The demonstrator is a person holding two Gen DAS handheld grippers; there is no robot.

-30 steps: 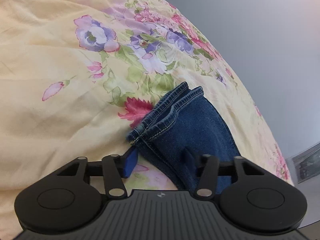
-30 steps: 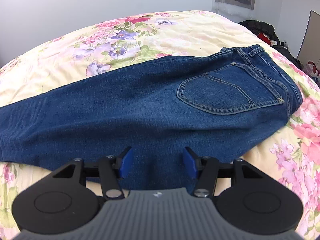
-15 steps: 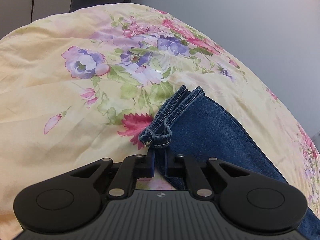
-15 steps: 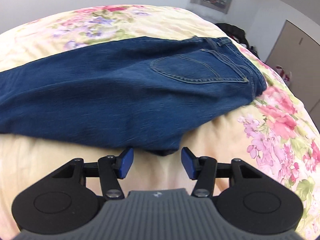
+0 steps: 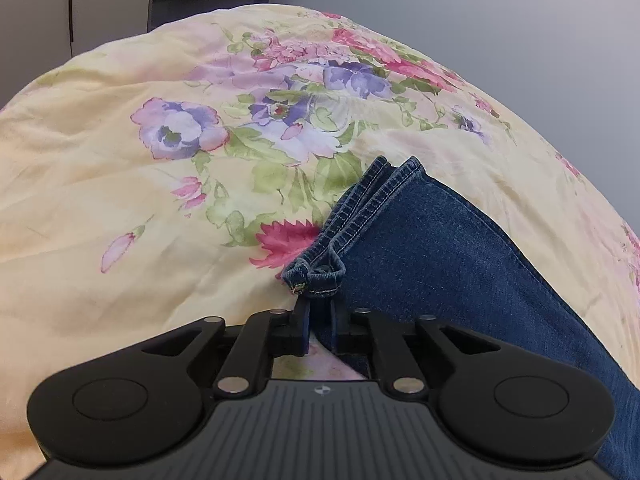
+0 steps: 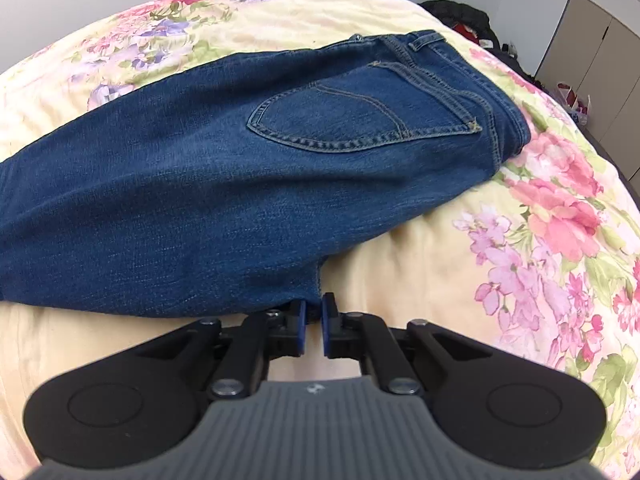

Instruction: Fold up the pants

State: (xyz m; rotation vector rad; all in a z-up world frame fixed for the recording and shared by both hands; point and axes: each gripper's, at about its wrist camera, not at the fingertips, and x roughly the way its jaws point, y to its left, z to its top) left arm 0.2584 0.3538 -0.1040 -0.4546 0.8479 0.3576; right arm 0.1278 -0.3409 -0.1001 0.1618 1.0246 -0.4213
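The left gripper [image 5: 319,322] is clenched on the bunched hem corner of the jeans [image 5: 432,256]; the pinched fabric between its fingers is partly hidden. The right gripper [image 6: 313,322] is nearly closed on the jeans' near edge at the crotch (how much denim it grips is hard to see). Beyond, the jeans lie across the floral duvet [image 6: 460,264], back pocket [image 6: 344,120] up, waistband toward the far right corner.

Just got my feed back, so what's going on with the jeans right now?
The jeans lie folded lengthwise on the floral bedspread. The left claw is shut on the stacked hems. The right claw is shut on the near edge at the crotch. Nothing is lifted clear yet.
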